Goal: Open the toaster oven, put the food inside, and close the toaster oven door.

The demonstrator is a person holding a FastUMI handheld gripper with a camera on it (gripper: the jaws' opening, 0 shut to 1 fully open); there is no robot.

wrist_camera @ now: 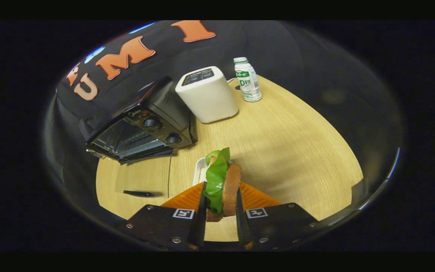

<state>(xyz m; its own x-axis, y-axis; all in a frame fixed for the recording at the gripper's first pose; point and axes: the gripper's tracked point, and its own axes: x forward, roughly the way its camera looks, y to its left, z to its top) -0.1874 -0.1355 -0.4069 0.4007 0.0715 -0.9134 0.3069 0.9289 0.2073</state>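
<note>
My gripper (pixel 220 206) is shut on a sandwich (pixel 223 185) of brown bread with green lettuce, held on edge between the two fingers above the wooden table. A white dish (pixel 200 170) lies just beyond the fingers, partly hidden by the sandwich. The black toaster oven (pixel 142 126) stands ahead and to the left. Its glass door (pixel 142 180) is open and lies flat on the table in front of it, with the dark handle at the near edge. The oven's wire rack shows inside the open cavity.
A white box-shaped appliance (pixel 207 94) stands right of the oven. A small white bottle with a green label (pixel 247 80) stands behind it to the right. The light wooden table (pixel 285 151) stretches wide to the right.
</note>
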